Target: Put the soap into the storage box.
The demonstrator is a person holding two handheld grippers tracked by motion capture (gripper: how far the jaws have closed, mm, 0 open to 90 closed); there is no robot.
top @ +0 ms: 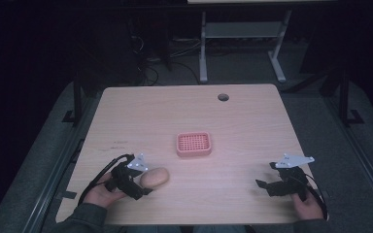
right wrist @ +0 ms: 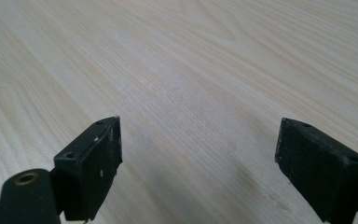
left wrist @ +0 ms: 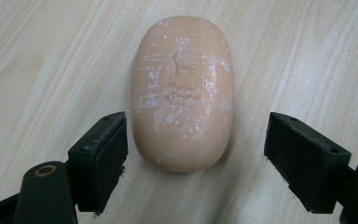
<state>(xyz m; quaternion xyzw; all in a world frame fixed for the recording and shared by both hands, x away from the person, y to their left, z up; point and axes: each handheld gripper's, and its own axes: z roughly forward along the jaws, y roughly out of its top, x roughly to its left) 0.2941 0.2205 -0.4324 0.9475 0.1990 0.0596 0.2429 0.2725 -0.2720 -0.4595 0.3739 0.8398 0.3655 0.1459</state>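
A pale peach, oval bar of soap (top: 155,177), its top streaked with white scuffs, is seen lying flat on the light wooden table (top: 233,121) near the person's edge, left of centre. The left gripper (left wrist: 196,149) is held low over it with its jaws spread wide, one to either side of the bar's near end. In the left gripper view the left jaw stands just beside the soap, while a clear gap of bare wood remains between the bar and the right jaw. No grasp has been made yet.

A pink, rectangular plastic soap dish with a slotted floor (top: 193,144) is seen empty at the middle of the table, a little beyond the soap and apart from it. It is judged the likely place for the bar.

The right gripper (right wrist: 198,158) is held at the right side of the table, well apart from both things, with its jaws parted wide and nothing between them but bare wood.

The work is judged to be at its very start: the approach to the soap is made, while the closing of the jaws, the lift, the carry to the dish and the release are all left to be done.
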